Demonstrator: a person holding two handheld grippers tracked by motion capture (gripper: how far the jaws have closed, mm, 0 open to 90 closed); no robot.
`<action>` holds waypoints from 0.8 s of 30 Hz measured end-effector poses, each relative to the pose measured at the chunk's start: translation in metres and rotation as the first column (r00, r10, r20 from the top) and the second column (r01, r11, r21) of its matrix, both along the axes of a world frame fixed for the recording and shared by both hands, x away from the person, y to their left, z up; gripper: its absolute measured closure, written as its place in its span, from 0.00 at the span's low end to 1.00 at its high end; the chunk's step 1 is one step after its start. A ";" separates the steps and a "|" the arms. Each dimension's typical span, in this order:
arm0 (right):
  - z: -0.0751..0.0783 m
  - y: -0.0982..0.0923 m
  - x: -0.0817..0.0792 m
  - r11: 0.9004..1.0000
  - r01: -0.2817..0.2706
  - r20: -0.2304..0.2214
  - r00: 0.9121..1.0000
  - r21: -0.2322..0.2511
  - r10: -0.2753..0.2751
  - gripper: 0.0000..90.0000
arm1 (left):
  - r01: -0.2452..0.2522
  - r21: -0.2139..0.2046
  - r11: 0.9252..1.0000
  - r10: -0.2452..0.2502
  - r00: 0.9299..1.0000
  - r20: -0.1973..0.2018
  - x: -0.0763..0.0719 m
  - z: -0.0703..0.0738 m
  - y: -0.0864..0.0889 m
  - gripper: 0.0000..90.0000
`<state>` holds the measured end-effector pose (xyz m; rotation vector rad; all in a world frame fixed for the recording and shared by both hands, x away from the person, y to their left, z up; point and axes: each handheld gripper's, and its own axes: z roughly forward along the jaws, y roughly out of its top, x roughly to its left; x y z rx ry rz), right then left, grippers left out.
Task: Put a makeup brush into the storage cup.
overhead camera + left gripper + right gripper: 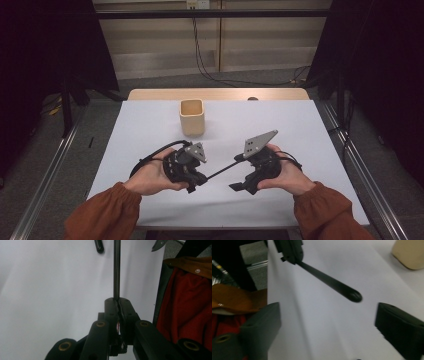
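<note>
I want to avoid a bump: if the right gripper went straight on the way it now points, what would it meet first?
Most likely the thin black rod clamped in the left gripper: its rounded tip hangs ahead between the right gripper's open jaws. Depth is unclear; it might pass under the rod onto the white table sheet.

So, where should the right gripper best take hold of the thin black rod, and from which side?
Probably near the free rounded end of the rod. The left gripper clamps its other end, so it spans toward the open right gripper; close the jaws across the narrow shaft.
</note>
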<state>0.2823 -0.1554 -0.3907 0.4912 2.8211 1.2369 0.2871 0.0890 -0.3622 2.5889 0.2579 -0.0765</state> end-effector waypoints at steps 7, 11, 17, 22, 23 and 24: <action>0.004 0.004 0.004 0.998 -0.033 -0.026 0.999 -0.058 0.032 0.10 | 0.033 0.071 0.997 -0.031 0.999 -0.026 0.000 -0.005 -0.005 0.96; 0.003 0.009 0.009 0.992 -0.055 -0.041 0.998 -0.110 0.051 0.11 | 0.054 0.110 0.992 -0.052 0.998 -0.023 0.000 -0.007 -0.009 0.96; 0.003 0.018 0.015 0.973 -0.114 -0.078 0.992 -0.198 0.100 0.17 | 0.082 0.163 0.983 -0.078 0.996 -0.032 0.001 -0.011 -0.013 0.96; 0.001 0.028 0.015 0.948 -0.159 -0.112 0.985 -0.276 0.133 0.18 | 0.079 0.181 0.980 -0.070 0.996 -0.060 -0.001 -0.016 -0.015 0.96; 0.000 0.030 0.015 0.941 -0.163 -0.122 0.984 -0.297 0.132 0.18 | 0.086 0.193 0.977 -0.076 0.995 -0.059 0.000 -0.017 -0.015 0.96; -0.001 0.032 0.015 0.936 -0.170 -0.123 0.983 -0.308 0.138 0.19 | 0.076 0.188 0.979 -0.065 0.996 -0.065 -0.002 -0.019 -0.016 0.96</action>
